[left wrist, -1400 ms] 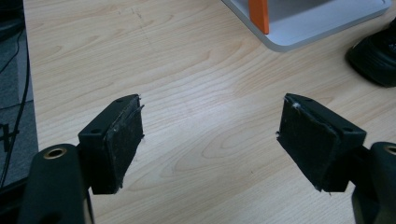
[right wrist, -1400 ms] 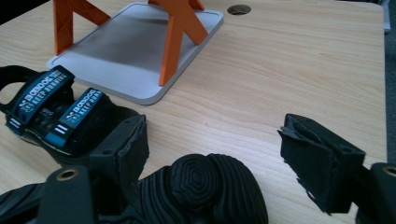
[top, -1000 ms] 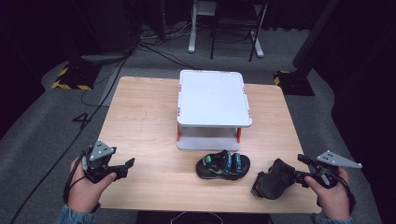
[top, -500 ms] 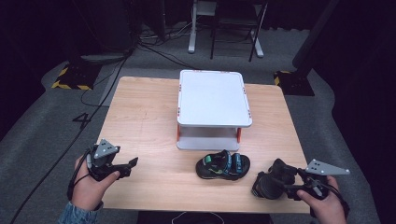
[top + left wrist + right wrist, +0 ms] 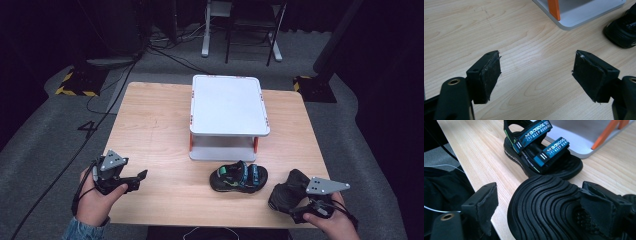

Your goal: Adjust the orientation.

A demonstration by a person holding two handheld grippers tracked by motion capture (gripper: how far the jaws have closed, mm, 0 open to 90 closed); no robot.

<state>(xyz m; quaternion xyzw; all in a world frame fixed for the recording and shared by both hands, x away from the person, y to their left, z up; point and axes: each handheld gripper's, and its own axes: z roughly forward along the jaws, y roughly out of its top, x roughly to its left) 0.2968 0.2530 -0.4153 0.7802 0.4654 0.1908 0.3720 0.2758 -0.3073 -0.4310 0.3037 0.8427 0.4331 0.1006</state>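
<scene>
Right gripper point(image 5: 295, 212) lowered at overturned sandal point(image 5: 549, 207), shelf point(image 5: 227, 107) beyond

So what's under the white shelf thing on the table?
Under the white shelf you can see orange legs and a grey bottom tray resting on the table. The top covers most of that tray, so anything farther in stays hidden.

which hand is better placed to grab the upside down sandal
Right. The right gripper already has its open jaws on either side of the overturned sandal, sole up at the table's near edge. The left gripper sits open over bare table, well away.
</scene>
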